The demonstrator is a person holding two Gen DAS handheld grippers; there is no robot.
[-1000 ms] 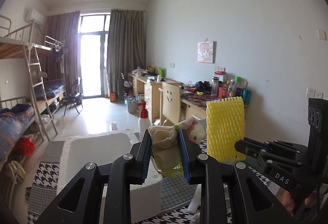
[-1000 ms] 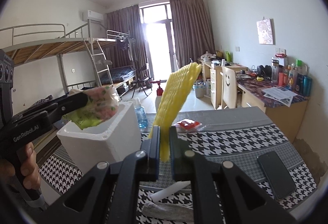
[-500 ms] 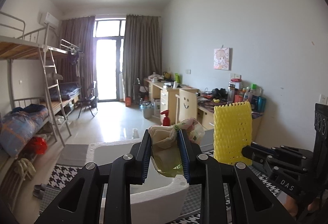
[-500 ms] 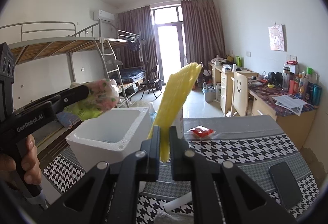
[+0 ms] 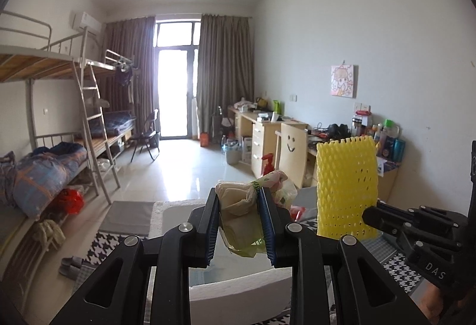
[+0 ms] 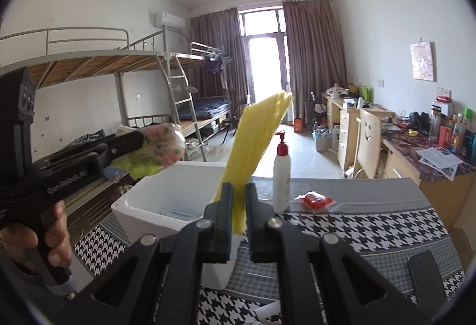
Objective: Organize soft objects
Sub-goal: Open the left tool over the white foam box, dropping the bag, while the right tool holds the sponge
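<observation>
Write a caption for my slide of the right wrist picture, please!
Right gripper pinches a yellow foam net above a white foam box while the left gripper holds a crumpled bag.

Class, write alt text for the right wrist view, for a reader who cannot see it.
The right gripper pinches a yellow foam net sleeve upright above an open white foam box on a houndstooth-covered table. At left, the left gripper holds a crumpled floral plastic bag over the box.
</observation>
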